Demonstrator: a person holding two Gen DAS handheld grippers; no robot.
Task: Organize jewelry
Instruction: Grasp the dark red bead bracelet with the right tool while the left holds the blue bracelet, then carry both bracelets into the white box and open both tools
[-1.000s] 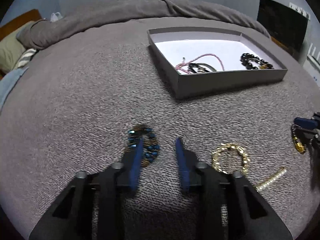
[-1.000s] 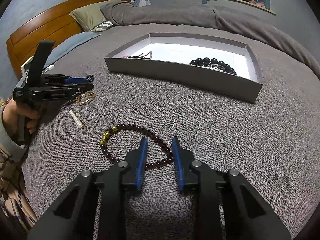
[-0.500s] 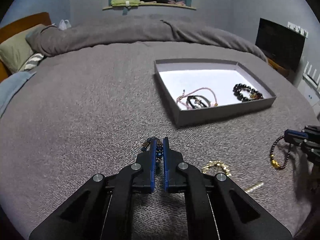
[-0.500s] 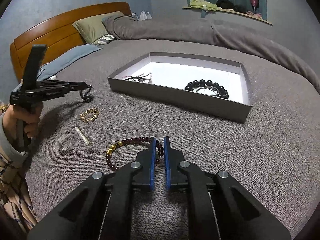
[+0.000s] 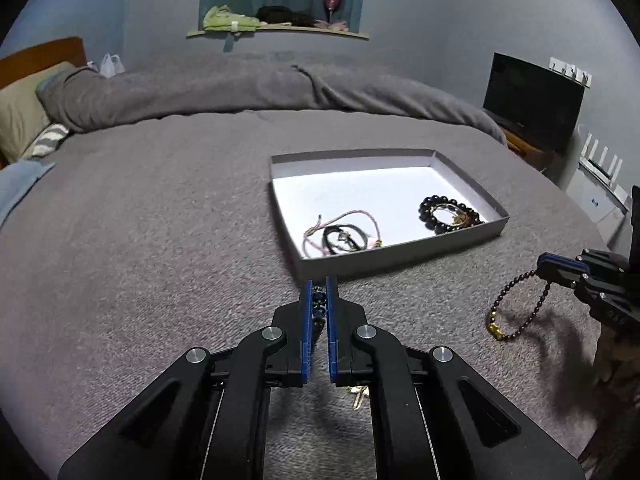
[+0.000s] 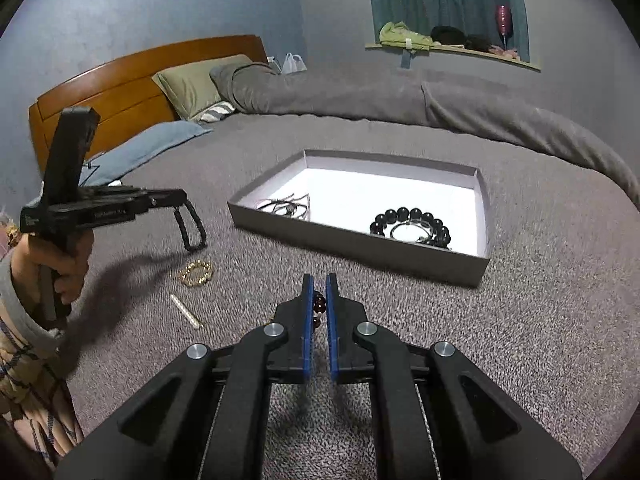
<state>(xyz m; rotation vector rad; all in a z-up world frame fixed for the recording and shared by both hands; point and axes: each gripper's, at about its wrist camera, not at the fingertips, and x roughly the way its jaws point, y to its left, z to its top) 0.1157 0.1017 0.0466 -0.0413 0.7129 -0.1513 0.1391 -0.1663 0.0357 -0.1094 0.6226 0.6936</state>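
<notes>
My left gripper [image 5: 319, 287] is shut on a blue beaded bracelet [image 5: 318, 307] and holds it above the bed; the bracelet hangs from it in the right wrist view [image 6: 191, 227]. My right gripper [image 6: 319, 283] is shut on a dark red beaded bracelet [image 6: 319, 305], which dangles from it in the left wrist view [image 5: 516, 304]. A shallow grey box [image 5: 400, 258] with a white floor lies ahead. It holds a black bead bracelet [image 5: 448, 213] and pink and black cords [image 5: 340, 234].
A gold bracelet [image 6: 195, 273] and a pale stick-shaped piece [image 6: 186, 311] lie on the grey bedspread left of my right gripper. A rolled grey duvet [image 5: 240, 88] and pillows [image 6: 192, 84] lie at the far end. A dark screen [image 5: 532, 100] stands to the right.
Both grippers closed on their bracelets and lifted them off the bedspread. Both views rose and the box now lies farther ahead.
</notes>
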